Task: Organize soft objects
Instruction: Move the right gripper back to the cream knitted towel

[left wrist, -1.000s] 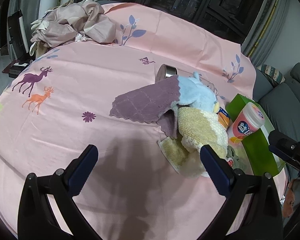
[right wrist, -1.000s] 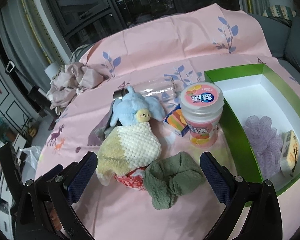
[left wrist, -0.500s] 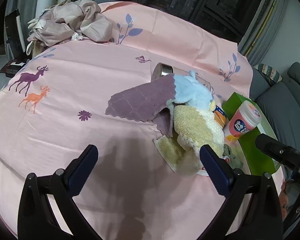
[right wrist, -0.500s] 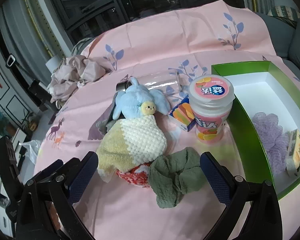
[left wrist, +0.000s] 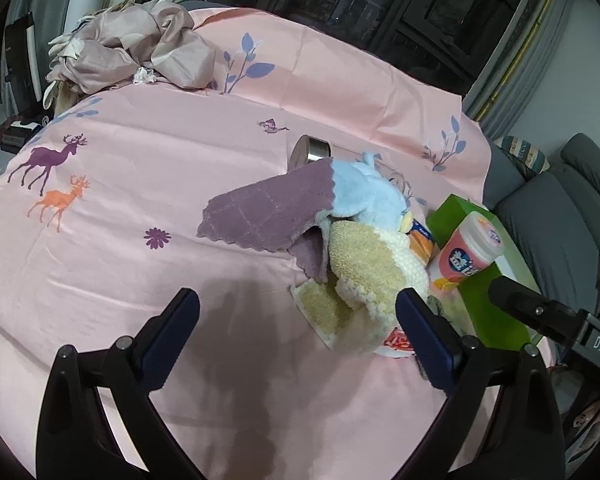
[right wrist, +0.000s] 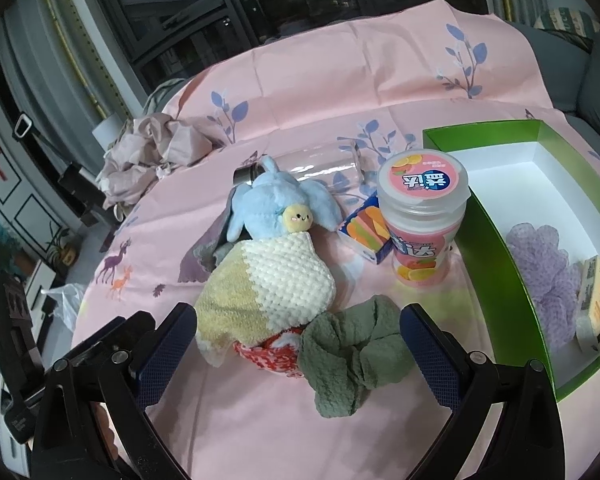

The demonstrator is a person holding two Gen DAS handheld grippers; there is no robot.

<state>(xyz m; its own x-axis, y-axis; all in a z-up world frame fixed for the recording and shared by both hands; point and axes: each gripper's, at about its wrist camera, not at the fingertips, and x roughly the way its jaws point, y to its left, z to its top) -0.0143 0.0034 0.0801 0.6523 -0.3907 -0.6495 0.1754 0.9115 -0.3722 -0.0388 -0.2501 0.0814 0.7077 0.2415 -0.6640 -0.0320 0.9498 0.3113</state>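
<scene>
A pile of soft things lies on the pink cloth: a blue plush toy [right wrist: 276, 208], a yellow-and-white knitted cloth [right wrist: 264, 284], a green scrunchie [right wrist: 352, 352] and a purple cloth [left wrist: 268, 212]. The plush [left wrist: 364, 196] and knitted cloth [left wrist: 368, 268] also show in the left wrist view. A green box [right wrist: 496, 248] at the right holds a purple mesh puff [right wrist: 544, 264]. My right gripper [right wrist: 298, 340] is open, just short of the knitted cloth and scrunchie. My left gripper [left wrist: 298, 324] is open and empty, left of the pile.
A pink lidded tub [right wrist: 422, 216] and a small blue box [right wrist: 366, 232] stand between the pile and the green box. A clear bottle with a metal cap [right wrist: 308, 168] lies behind the plush. Crumpled beige fabric [left wrist: 132, 52] sits at the far left edge. A grey sofa [left wrist: 560, 208] is right.
Both grippers have drawn slightly closer to the pile. Both stay open and empty. Nothing on the cloth has moved.
</scene>
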